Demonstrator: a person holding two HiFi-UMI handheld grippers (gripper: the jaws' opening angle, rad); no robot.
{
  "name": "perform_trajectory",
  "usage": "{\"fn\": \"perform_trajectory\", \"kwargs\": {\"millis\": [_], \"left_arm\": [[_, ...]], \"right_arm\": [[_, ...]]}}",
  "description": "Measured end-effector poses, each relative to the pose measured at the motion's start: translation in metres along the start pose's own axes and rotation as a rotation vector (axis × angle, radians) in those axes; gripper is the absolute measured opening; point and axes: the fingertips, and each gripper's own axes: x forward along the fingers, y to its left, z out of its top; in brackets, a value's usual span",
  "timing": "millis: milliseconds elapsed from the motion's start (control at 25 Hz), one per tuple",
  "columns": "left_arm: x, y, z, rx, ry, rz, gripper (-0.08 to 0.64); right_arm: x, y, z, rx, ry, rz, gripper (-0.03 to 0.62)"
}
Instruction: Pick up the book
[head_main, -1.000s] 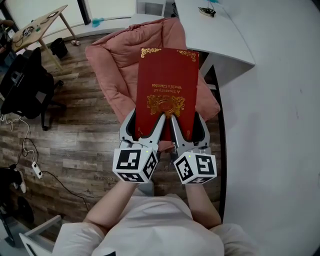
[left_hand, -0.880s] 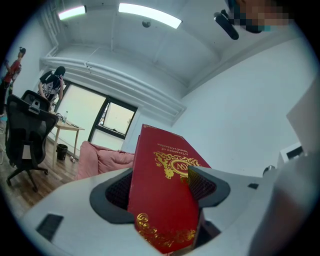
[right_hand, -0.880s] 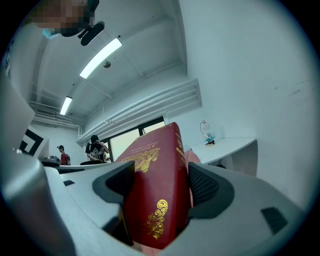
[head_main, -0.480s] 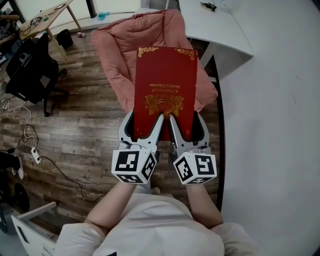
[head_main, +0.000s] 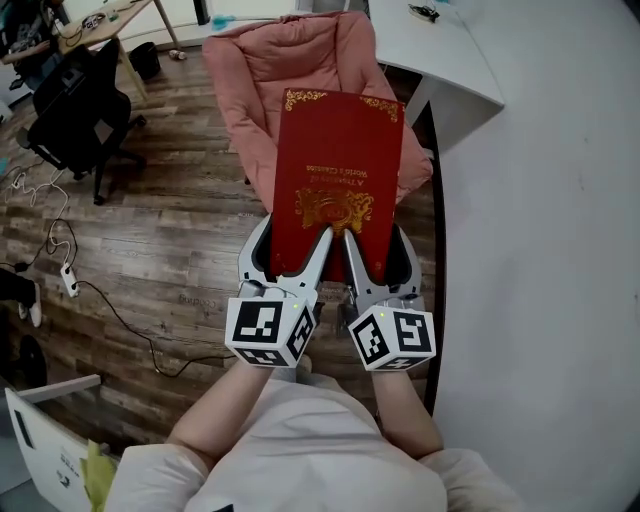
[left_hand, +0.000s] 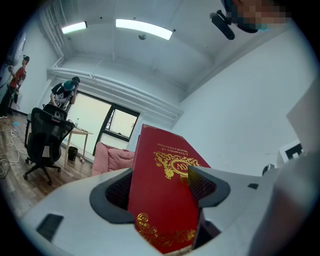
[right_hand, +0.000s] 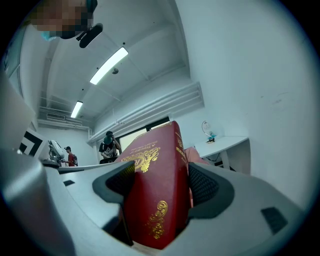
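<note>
Head view: flat red gilt-stamped hardcover book (head_main: 340, 160) pinched by left hand-held gripper (head_main: 297, 232), right hand-held gripper (head_main: 375, 236).

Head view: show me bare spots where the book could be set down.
The white table is bare apart from a small object at its far edge; the pink chair lies open beyond the book. Crowded: floor at left, with office chair and cables.
</note>
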Motion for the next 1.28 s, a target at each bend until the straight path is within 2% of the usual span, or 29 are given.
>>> {"fn": "perform_trajectory", "kwargs": {"millis": [360,600,760,1280], "left_arm": [[-0.045,-0.01,0.002,0.013,-0.003,0.019,0.321],[-0.056,-0.014,-0.007,-0.008,0.0,0.018,0.321],[-0.073,-0.019,-0.018,-0.005,0.008,0.007,0.321],[-0.111,-0.026,-0.014,0.02,0.0,-0.01,0.321]], "right_arm": [[-0.037,0.021,0.0,0.016,0.002,0.021,0.331],[-0.05,0.023,-0.005,0.003,0.01,0.024,0.331],[-0.07,0.025,-0.014,0.009,0.001,0.014,0.331],[-0.103,0.046,-0.014,0.015,-0.019,0.005,0.331]]}}
